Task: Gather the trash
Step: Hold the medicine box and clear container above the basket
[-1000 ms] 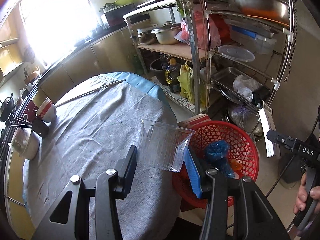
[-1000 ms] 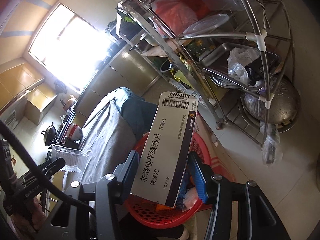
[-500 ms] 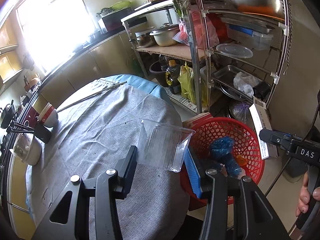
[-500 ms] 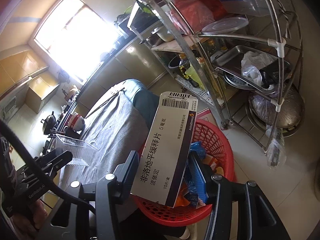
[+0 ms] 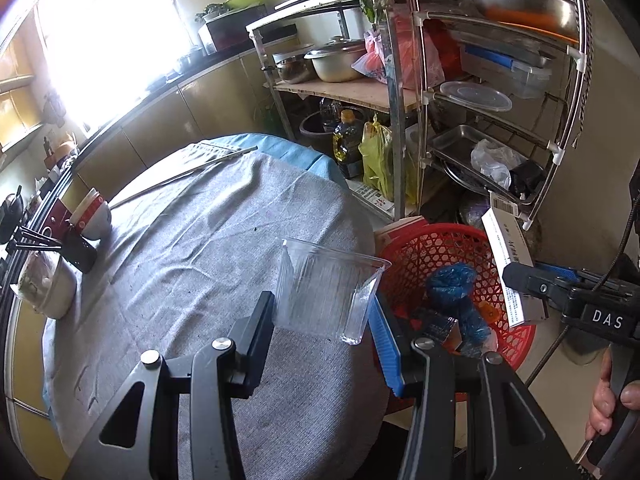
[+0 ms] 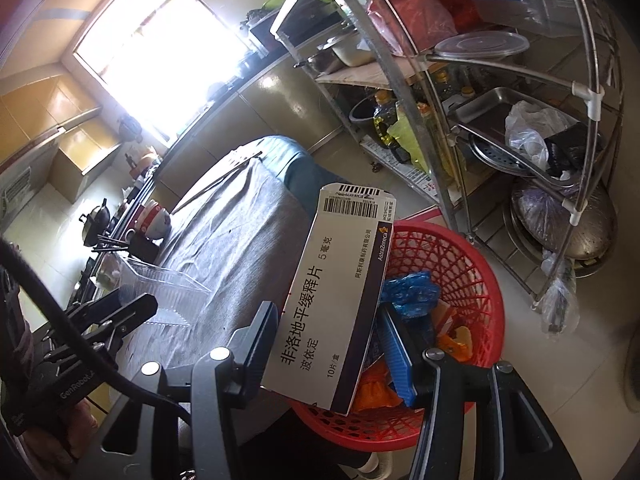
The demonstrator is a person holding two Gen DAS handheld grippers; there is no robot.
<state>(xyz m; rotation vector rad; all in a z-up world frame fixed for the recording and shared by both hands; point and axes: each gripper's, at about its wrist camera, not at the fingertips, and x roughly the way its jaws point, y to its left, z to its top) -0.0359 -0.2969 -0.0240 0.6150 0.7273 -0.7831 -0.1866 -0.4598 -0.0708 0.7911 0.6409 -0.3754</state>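
Left gripper (image 5: pixel 324 316): jaws part-way apart, clamped on a clear ribbed plastic tub (image 5: pixel 328 286); black pad on its left wall, blue pad on its right wall. Tub upright, mouth up, lifted above the near right edge of the table.

Right gripper (image 6: pixel 328 336): jaws part-way apart, clamped on a white flat cardboard medicine box (image 6: pixel 336 292) with black printed characters and a barcode at its far end. Box tilted, long axis pointing away from the camera, held over the near rim of the basket.

Basket: red round plastic mesh basket (image 5: pixel 432 246) on the floor just right of the table; holds crumpled blue plastic (image 5: pixel 456 280) and orange scraps (image 6: pixel 374 390).

Hands: a hand (image 5: pixel 608 404) grips the right tool's handle at the lower right of the left view.

Surface: round table covered by a grey cloth (image 5: pixel 208 248) over a blue one. Far left on it: red-and-white bowls (image 5: pixel 94 214), a dark cup with chopsticks (image 5: pixel 78 248), a white pot (image 5: pixel 52 284). A pair of long chopsticks (image 5: pixel 184 176) lies at the far edge.

Room: kitchen; bright window (image 5: pixel 104 36) far left, yellow cabinets beneath, metal rack (image 5: pixel 460 92) of pots, trays and bags far right, tiled floor.
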